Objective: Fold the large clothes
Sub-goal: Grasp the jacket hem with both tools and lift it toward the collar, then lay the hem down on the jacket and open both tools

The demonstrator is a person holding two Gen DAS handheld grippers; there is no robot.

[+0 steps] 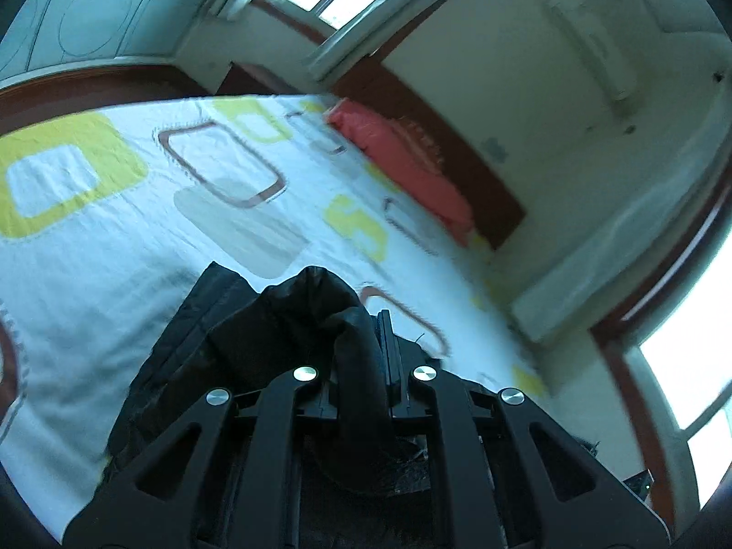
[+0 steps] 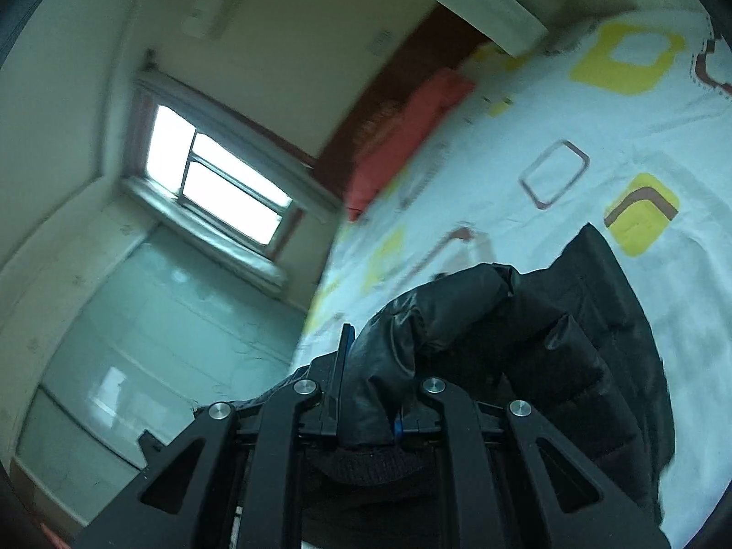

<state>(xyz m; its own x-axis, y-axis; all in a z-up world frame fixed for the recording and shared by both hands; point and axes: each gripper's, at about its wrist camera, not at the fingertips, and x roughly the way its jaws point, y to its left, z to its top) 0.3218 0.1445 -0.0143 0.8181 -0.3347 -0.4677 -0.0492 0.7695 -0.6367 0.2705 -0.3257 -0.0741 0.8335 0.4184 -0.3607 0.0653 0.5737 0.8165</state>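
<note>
A black padded jacket (image 1: 256,343) is held up over the bed, bunched between the fingers of my left gripper (image 1: 361,366), which is shut on a rolled fold of it. In the right wrist view the same black jacket (image 2: 526,334) drapes to the right and down, and my right gripper (image 2: 370,384) is shut on a shiny puffed edge of it. The cloth hides most of the pads; one blue-edged finger (image 2: 343,357) shows at the left of the fold. The rest of the jacket hangs toward the bedsheet.
The bed has a white sheet (image 1: 137,210) with yellow and brown rounded squares. A red pillow (image 1: 402,160) lies by the dark wooden headboard (image 1: 457,155). Windows (image 2: 219,183) and a pale wall surround the bed; a glossy floor (image 2: 160,343) lies to the left.
</note>
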